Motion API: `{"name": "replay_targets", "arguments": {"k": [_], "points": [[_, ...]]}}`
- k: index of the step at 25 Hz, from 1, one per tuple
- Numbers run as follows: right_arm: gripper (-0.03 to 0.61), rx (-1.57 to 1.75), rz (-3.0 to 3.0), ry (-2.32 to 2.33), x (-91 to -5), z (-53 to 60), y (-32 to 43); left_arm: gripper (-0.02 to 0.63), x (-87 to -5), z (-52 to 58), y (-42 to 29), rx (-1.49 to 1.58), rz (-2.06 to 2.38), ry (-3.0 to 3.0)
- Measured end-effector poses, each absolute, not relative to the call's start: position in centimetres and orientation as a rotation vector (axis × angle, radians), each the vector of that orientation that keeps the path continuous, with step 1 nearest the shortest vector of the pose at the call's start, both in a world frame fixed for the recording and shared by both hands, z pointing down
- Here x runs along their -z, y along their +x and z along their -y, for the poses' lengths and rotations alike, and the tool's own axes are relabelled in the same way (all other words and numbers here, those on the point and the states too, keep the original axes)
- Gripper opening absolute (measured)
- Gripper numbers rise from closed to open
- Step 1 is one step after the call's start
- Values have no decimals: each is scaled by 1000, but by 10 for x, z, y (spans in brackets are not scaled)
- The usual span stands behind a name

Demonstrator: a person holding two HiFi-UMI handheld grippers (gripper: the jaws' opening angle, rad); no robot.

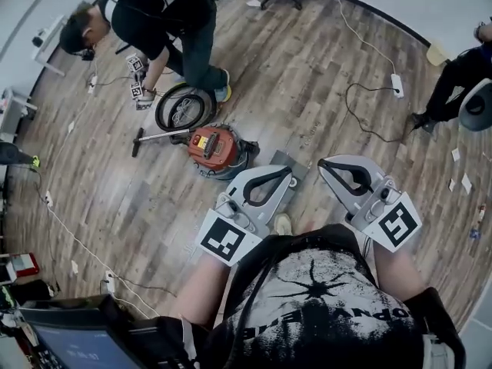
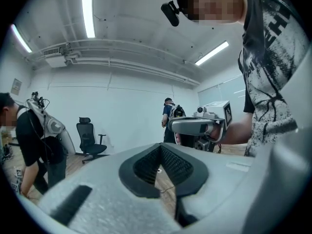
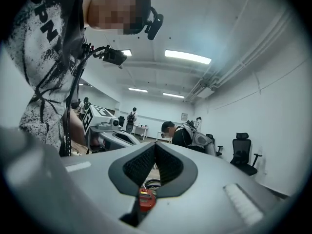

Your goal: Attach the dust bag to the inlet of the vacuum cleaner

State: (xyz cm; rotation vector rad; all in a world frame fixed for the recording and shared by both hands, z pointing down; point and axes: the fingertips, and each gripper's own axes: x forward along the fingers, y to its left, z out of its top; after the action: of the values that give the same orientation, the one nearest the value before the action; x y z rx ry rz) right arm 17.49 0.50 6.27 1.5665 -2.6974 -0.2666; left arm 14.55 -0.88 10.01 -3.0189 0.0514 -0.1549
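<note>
Vacuum cleaner (image 1: pixel 214 148), a red and grey canister, sits on the wooden floor (image 1: pixel 323 75) ahead of the person and to the left of both tools in the head view. A thin wand (image 1: pixel 157 136) runs out from it toward the left, so its long line lies across the view. The left hand-held gripper (image 1: pixel 286 175) is the nearer one, with its tip just short of the canister's right side. The right hand-held gripper (image 1: pixel 329 166) is further off to the right. Both point roughly level, are held close to the person's body, and touch nothing. Each has its jaws pressed together at the tips, with nothing pinched between them. The dust bag cannot be picked out with certainty. A flat grey piece (image 1: pixel 283 160) beside the canister may or may not be it. Beyond the canister, another person (image 1: pixel 154 21) stoops over a round black ring (image 1: pixel 184 108).
</note>
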Motion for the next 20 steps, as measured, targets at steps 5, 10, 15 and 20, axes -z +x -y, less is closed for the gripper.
{"name": "replay_targets", "arguments": {"k": [5,10,15,20], "points": [[3,294,2741,1480,-62,17,162,3,-109,19,136,194,-92,-2993],[3,283,2809,1325,-63,32,154,3,-106,33,127,163,-255,-3018],[3,265,2894,1089,-66,38,162,3,-93,43,128,46,-602,-3082],[3,272,2926,910,-67,40,187,3,-97,37,138,69,-836,-3065]]}}
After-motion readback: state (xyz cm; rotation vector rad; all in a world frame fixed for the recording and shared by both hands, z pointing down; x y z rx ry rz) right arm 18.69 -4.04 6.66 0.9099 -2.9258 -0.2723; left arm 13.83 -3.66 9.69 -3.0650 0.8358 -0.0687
